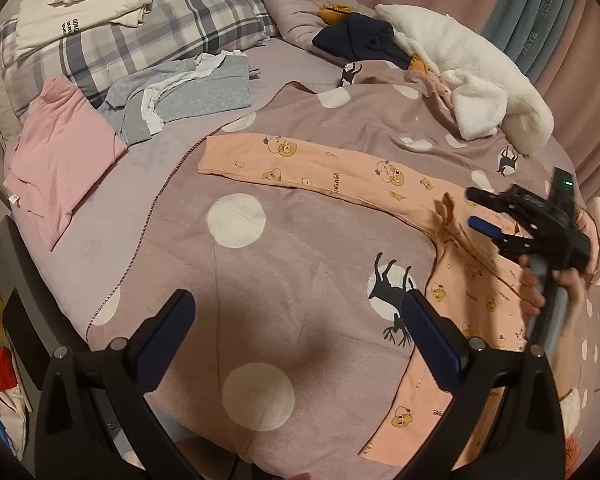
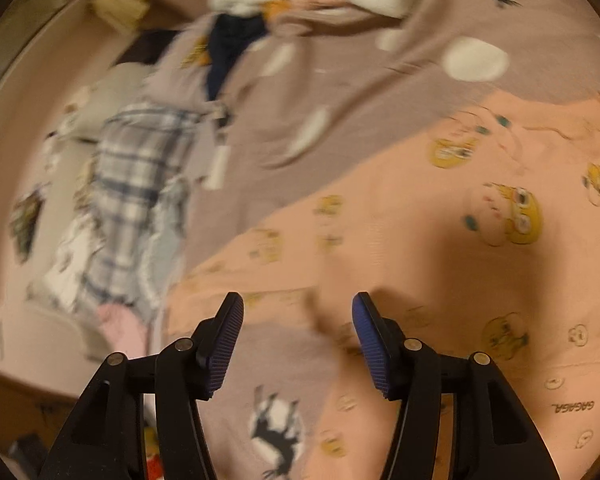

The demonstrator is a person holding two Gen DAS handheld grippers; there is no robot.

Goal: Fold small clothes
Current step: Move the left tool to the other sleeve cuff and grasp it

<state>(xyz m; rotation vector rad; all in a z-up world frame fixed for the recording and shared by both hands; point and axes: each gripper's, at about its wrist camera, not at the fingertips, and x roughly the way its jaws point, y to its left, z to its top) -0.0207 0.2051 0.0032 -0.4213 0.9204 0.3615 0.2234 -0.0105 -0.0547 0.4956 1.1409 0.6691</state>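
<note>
I am holding the right gripper (image 2: 298,340) half open and empty, angled down over the peach bear-print garment (image 1: 340,176), which is lying unfolded on the spotted blanket (image 1: 300,264). The left gripper (image 1: 296,336) is hovering wide open beside it. No fold is showing yet; folded clothes (image 1: 60,160) are lying beyond.

Bed (image 1: 148,184), dotted mauve blanket (image 1: 300,264), peach pyjamas (image 1: 340,176), folded clothes (image 1: 60,152)
</note>
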